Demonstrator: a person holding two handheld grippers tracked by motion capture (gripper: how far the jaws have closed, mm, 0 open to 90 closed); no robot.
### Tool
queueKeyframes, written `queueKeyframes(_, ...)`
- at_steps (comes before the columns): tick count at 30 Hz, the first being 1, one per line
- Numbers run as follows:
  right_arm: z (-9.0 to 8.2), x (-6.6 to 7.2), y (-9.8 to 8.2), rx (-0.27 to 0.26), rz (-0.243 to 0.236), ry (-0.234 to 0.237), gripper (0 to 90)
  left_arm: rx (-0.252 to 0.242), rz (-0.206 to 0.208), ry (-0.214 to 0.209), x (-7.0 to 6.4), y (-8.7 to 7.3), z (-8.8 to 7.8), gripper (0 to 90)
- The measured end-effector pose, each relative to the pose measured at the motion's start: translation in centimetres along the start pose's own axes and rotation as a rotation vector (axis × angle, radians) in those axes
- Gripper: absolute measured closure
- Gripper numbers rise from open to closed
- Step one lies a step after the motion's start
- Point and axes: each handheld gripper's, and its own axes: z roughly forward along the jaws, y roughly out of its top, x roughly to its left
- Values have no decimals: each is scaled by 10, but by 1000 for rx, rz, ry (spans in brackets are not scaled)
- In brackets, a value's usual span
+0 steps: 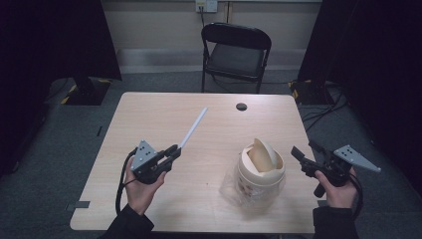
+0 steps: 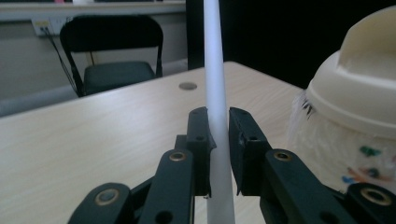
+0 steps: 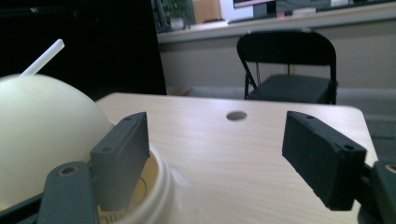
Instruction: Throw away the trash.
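My left gripper (image 1: 172, 151) is shut on a long white tube (image 1: 193, 127), which rises forward and to the right above the table. In the left gripper view the white tube (image 2: 216, 93) runs up between the two black jaws of that gripper (image 2: 218, 122). A cream bin with a swing lid (image 1: 260, 170) stands on the table's right front part, with clear plastic around its base. My right gripper (image 1: 304, 156) is held open just right of the bin, nothing between its fingers. In the right gripper view this gripper (image 3: 212, 147) stands open beside the bin's domed lid (image 3: 42, 135).
The wooden table (image 1: 149, 119) has a round cable hole (image 1: 241, 106) near its far edge. A black folding chair (image 1: 235, 52) stands behind the table. Dark curtains hang at both sides, and cables lie on the floor at the right.
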Motion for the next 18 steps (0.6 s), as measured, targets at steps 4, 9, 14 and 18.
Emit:
queueKeyframes(4, 1, 13, 7, -51, 2, 32, 226, -60, 32, -10, -7, 12, -7, 792)
queueKeyframes(9, 1, 23, 15, -79, 0, 68, 239, -114, 55, -21, -12, 25, -11, 792)
queueKeyframes(14, 1, 36, 27, -126, 6, 113, 302, -136, 77, -41, -17, 35, -9, 792)
queueKeyframes(18, 5, 47, 38, -161, 28, 171, 307, -159, 85, -56, -24, 43, -6, 792)
